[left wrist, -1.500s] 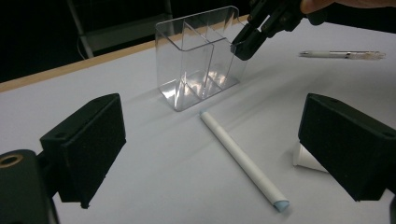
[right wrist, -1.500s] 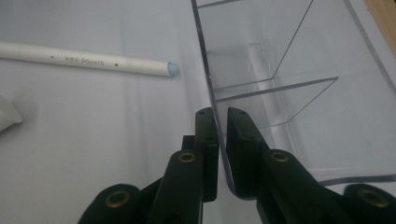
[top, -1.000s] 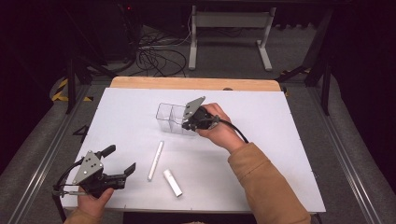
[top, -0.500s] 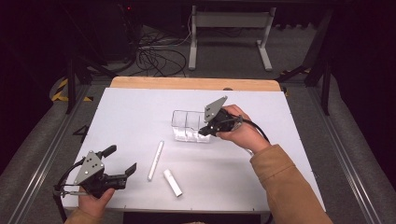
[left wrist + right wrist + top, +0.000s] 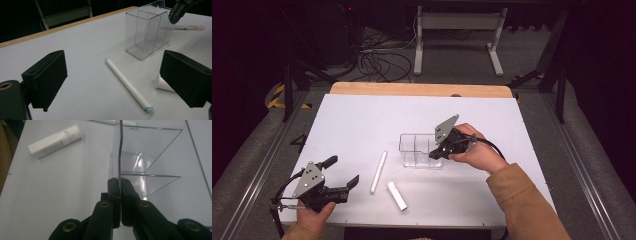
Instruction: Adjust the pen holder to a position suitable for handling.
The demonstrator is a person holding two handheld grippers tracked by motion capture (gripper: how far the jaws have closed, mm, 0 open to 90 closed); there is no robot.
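The right gripper has its 2 jaws pinched together on the right-hand wall of the clear plastic holder, which stands upright near the middle of the white table, so I'd call this the repositioning step, the box being dragged by its rim. The left gripper waits near the front edge with jaws apart and nothing between them. Just in front of the holder lie a long white pen and a short white tube. Next, I reckon, the holder wants setting down square and releasing, then the pen picked up
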